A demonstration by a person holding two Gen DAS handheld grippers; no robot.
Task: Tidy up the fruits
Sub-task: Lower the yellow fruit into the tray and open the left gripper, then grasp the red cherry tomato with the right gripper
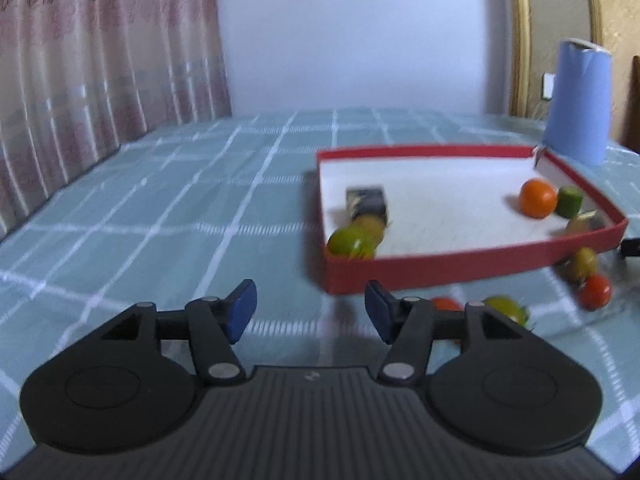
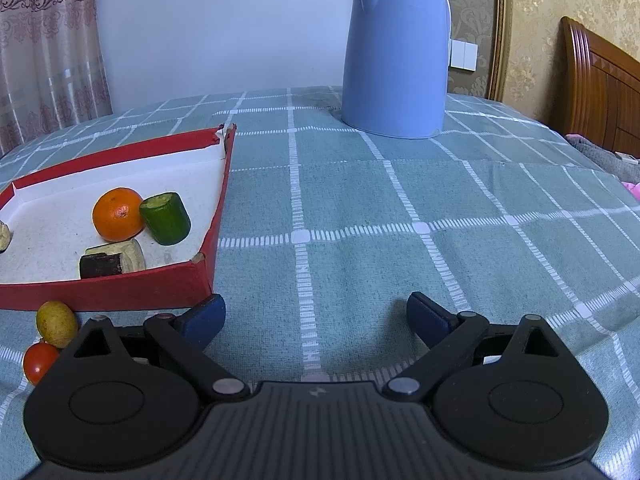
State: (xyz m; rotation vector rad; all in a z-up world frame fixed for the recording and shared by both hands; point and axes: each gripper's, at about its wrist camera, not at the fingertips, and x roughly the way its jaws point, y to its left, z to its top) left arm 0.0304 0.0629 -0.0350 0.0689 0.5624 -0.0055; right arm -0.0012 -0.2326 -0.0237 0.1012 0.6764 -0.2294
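1. Table (image 2: 400, 208), w/ teal checked cloth, carried everything.
2. Red box (image 1: 460, 268), shallow, white inside, lay on the table; blue kettle (image 2: 396, 52) stood upright at the far side, just beyond the box's far right corner.
3. Left tool (image 1: 310, 312) hovered over bare cloth near the box's front left corner, jaws apart, nothing btwn them. View was blurred.
4. Right tool (image 2: 316, 320) sat right of the box, jaws spread wide, nothing btwn them; its left pad was just beside the box's near right corner.
5. Orange (image 2: 117, 214) lay in the box's right part, touching a green cylinder piece (image 2: 165, 218) on its right.
6. Brown-and-tan piece (image 2: 112, 260) lay in the box near the front wall, in front of the orange.
7. Green-yellow fruit (image 1: 351, 242) sat in the box's near left corner; a dark blurred piece (image 1: 367, 202) lay just behind it.
8. Outside the box, on the cloth near its front right: yellow-green fruit (image 2: 56, 323) and red tomato (image 2: 39, 362), close together.
9. Two more fruits, one red (image 1: 445, 303), one yellow-green (image 1: 505, 307), lay on the cloth in front of the box, partly hidden by the left tool.
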